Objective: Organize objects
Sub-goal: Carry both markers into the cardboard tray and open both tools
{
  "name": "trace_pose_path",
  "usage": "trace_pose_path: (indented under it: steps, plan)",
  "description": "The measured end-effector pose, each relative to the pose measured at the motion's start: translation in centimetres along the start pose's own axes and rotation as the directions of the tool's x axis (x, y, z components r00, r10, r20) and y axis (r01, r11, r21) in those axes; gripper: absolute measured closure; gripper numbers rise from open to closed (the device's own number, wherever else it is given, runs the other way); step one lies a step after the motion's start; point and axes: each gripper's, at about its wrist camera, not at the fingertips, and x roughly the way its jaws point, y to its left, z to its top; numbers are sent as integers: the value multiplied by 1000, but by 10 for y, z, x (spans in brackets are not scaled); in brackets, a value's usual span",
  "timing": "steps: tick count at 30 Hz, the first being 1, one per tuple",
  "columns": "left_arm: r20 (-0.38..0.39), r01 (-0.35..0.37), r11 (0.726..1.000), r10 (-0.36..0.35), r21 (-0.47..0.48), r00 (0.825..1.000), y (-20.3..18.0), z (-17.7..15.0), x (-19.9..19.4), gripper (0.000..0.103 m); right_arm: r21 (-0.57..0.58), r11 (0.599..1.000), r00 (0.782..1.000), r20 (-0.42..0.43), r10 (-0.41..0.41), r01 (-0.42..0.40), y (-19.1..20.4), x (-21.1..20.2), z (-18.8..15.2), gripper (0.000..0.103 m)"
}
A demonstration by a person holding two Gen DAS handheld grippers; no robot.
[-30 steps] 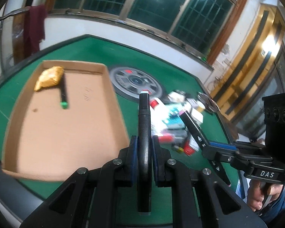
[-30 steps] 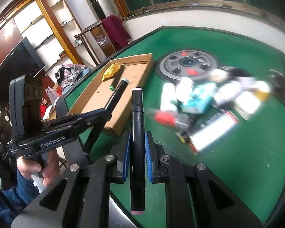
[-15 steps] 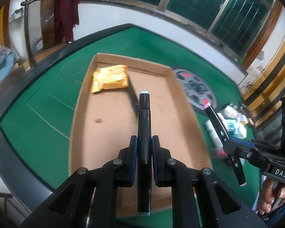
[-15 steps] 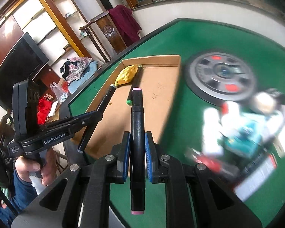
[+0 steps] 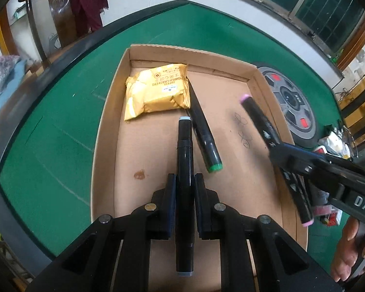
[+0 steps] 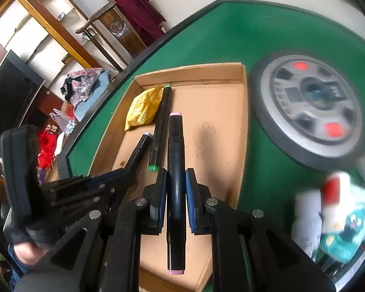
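Two markers hang over a shallow cardboard tray (image 5: pixel 109 131) on a green felt table (image 5: pixel 60 112), each pinched in a hand-held gripper. The left gripper (image 5: pixel 185 182) is clamped on a black marker with grey caps (image 5: pixel 184 150), its tip aimed toward the tray's far end; the right gripper (image 6: pixel 174 182) is clamped just as tightly on a black marker with pink caps (image 6: pixel 175 160), held above the tray nearer its right wall.

Already lying in the tray: a yellow packet of sandwich crackers (image 5: pixel 155 92) in the far-left corner, and a green-capped marker (image 5: pixel 203 131) just beside it, one end tucked against the packet's right edge.

The sorting looks partly done (two items in, two more about to be set down). Neither held marker touches the cardboard yet, so both releases are still to come.

More remains: beyond the tray's right wall, past the round grey dial (image 6: pixel 311 112) set in the table, a blurred heap of small bottles and boxes (image 6: pixel 335 221) sits unsorted near the table's right edge. How many pieces it holds cannot be told.
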Motion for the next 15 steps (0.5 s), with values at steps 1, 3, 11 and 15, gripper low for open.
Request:
trace_pose_path:
  steps: [1, 3, 11, 15]
  plan:
    - [-7, -2, 1000, 2, -2, 1000, 0, 3, 2, 91, 9, 1000, 1000, -7, -5, 5, -1, 5, 5, 91]
    - [-6, -8, 1000, 8, -6, 1000, 0, 7, 4, 91, 24, 1000, 1000, -21, -8, 9, -3, 13, 11, 91]
    - [50, 8, 997, -4, -81, 999, 13, 24, 6, 91, 47, 998, 999, -23, -38, 39, -2, 34, 35, 91]
    - [66, 29, 993, -22, -116, 998, 18, 27, 10, 91, 45, 998, 998, -29, -48, 50, 1, 45, 41, 91]
